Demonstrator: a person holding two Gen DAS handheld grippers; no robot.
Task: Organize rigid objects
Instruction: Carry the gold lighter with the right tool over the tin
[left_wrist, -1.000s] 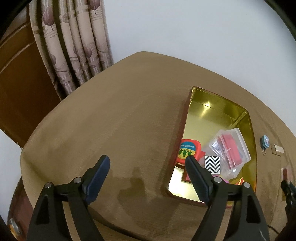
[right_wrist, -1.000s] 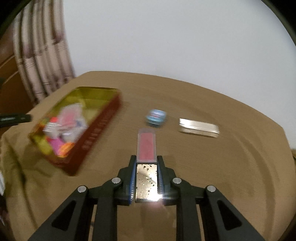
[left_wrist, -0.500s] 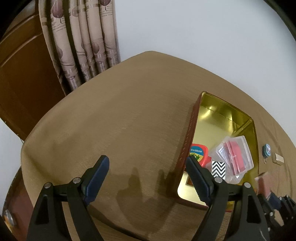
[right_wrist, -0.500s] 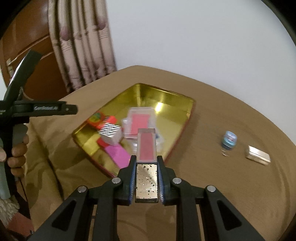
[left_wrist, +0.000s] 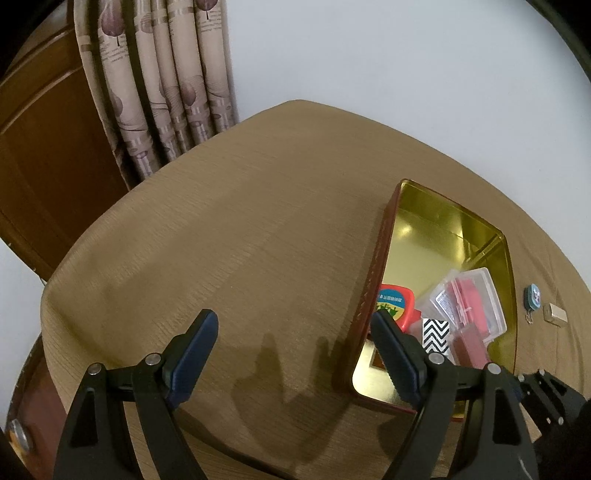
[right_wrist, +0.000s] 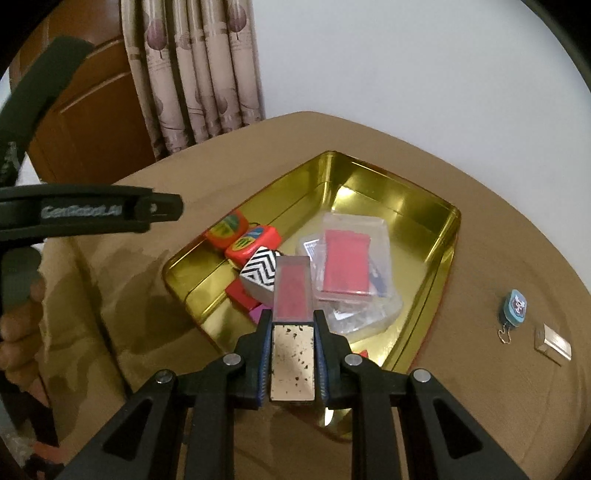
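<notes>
Lipstick-like case (right_wrist: 292, 291), a slim box with a clear cover over a red stick and a mirrored gold base flecked dark, sits clamped by its base in the right hand-held gripper (right_wrist: 291, 321), its clear end hanging above the open gold tin (right_wrist: 452, 236). In the right wrist view the tin's inside is plain: two orange-red tape-measure-like blocks (right_wrist: 251, 238) by the left wall, a black-and-white zigzag box (right_wrist: 260, 271) beside them, clear plastic boxes with a red card (right_wrist: 347, 266) in the middle, and a pink piece under the case. Right of the tin on the brown worktop (right_wrist: 480, 387) lie a small blue keychain (right_wrist: 515, 306) and a silver block (right_wrist: 552, 341). A hand (right_wrist: 16, 332) at the left edge grips the other tool's handle.

From the left wrist view, the left hand-held gripper (left_wrist: 295, 339) stands wide open with nothing between its blue pads, above bare worktop (left_wrist: 221, 240) just left of the tin (left_wrist: 373, 280). Only here do the tin's red outer wall and the tool's shadow on the cloth show. The case (left_wrist: 471, 345) appears over the tin's near end, its holder barely seen at the lower right corner.
</notes>
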